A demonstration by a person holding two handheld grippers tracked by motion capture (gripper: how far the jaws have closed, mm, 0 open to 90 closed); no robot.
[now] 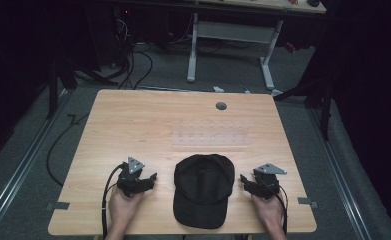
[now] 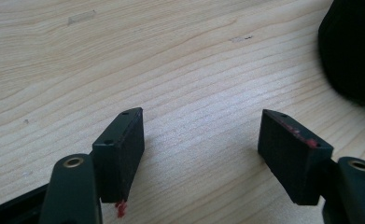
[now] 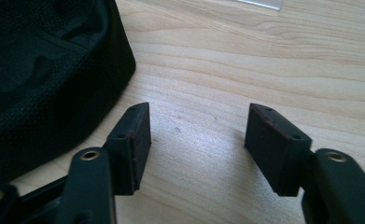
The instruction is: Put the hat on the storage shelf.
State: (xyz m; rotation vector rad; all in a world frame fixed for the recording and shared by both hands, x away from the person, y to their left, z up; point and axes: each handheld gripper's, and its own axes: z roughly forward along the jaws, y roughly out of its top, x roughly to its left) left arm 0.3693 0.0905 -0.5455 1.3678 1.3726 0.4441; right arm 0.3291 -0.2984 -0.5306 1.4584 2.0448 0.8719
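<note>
A black baseball cap [image 1: 203, 187] lies on the wooden table [image 1: 133, 120] near the front edge, with its brim toward the person. My left gripper [image 1: 152, 179] rests just left of the cap, held in a hand, open. In the left gripper view its jaws [image 2: 202, 114] stand wide apart over bare wood, and the cap [image 2: 353, 51] is at the upper right. My right gripper [image 1: 244, 179] sits just right of the cap, also open. In the right gripper view it [image 3: 200, 109] has bare wood in its gap, with the cap [image 3: 45, 70] beside its left jaw, apart from it.
A faint clear sheet [image 1: 210, 134] lies flat on the table beyond the cap, and a grey cable hole [image 1: 221, 106] sits near the far edge. Behind the table stand a white desk frame [image 1: 230, 30] and floor cables [image 1: 133, 60]. Tape tabs [image 1: 58, 205] mark the front corners.
</note>
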